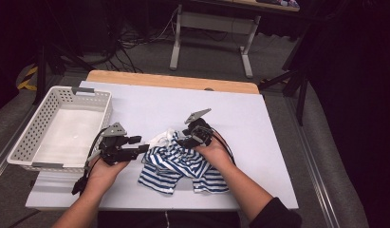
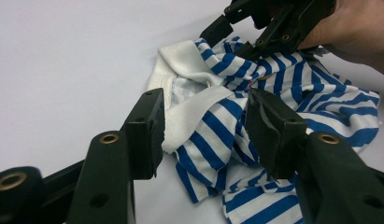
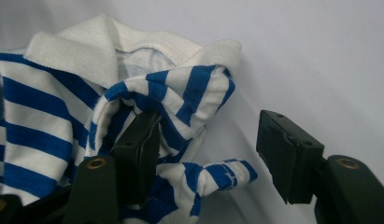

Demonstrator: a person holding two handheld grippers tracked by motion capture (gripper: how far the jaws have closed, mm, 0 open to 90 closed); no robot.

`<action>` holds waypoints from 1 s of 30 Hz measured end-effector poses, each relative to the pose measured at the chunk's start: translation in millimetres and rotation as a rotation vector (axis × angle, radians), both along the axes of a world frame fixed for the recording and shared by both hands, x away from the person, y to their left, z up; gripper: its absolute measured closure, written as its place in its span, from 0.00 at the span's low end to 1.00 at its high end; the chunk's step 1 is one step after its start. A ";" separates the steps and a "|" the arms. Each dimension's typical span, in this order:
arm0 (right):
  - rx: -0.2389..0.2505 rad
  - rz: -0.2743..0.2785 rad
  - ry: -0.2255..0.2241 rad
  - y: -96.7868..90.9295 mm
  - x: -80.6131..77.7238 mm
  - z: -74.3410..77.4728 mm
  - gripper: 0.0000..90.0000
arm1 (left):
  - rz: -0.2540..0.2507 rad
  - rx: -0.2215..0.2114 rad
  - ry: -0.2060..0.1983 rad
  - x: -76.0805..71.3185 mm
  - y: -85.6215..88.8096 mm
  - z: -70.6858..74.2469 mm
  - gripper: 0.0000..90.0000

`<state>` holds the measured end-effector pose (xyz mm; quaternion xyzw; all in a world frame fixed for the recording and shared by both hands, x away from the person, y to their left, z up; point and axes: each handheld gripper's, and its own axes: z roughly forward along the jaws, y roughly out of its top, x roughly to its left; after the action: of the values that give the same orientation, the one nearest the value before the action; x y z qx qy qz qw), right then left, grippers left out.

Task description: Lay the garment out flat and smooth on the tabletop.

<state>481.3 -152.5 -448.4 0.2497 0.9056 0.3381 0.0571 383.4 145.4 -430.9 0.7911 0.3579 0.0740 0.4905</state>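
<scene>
The striped shirt (image 1: pixel 181 166) is looking soft and light, best pinched at its white collar (image 2: pixel 189 109); the left hand-held gripper (image 2: pixel 203 130) is straddling that fabric half-open, and the right hand-held gripper (image 3: pixel 208 154) is standing apart, unclamped.

On my high view a white perforated basket (image 1: pixel 60 124) sits at the left edge of the desk (image 1: pixel 240 118), partly overhanging it. The desk has a white top with a wooden strip (image 1: pixel 171 80) along its far edge. Beyond it I see grey floor, tangled cables (image 1: pixel 128 45) and another table's metal legs (image 1: pixel 176 42).
</scene>
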 end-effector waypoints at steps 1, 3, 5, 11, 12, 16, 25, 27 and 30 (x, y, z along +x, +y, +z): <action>-0.001 0.002 0.003 0.2 0.6 -0.8 0.45 | 0.000 0.000 0.001 0.1 0.2 -0.2 0.54; 0.003 0.008 0.016 0.0 2.0 -2.2 0.50 | -0.001 0.000 0.000 0.1 0.3 -0.3 0.54; 0.024 0.022 0.058 -1.0 3.1 -3.4 0.62 | 0.000 0.000 0.002 -0.1 0.6 -0.3 0.54; -0.001 0.037 0.050 -0.4 -3.4 2.9 0.83 | 0.002 -0.004 0.002 -0.4 1.1 0.0 0.54; -0.006 0.031 0.038 -0.7 -4.8 4.3 0.85 | 0.001 -0.004 0.002 -0.3 1.1 0.0 0.54; -0.006 0.003 0.014 -7.6 -6.3 10.3 0.89 | -0.001 -0.006 0.002 0.5 0.6 0.0 0.54; 0.017 -0.073 -0.083 -30.5 -9.6 33.1 0.93 | -0.010 -0.005 0.009 6.2 -3.3 -1.4 0.54; 0.025 -0.091 -0.108 -37.2 -9.7 38.5 0.93 | -0.012 -0.002 0.013 7.6 -4.2 -1.7 0.54; 0.039 -0.125 -0.133 -48.5 -9.6 46.0 0.93 | -0.009 -0.002 0.012 10.3 -5.7 -1.9 0.54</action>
<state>471.7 -201.0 -402.4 0.2838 0.8757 0.3673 0.1329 393.7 139.7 -432.7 0.7927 0.3572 0.0664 0.4896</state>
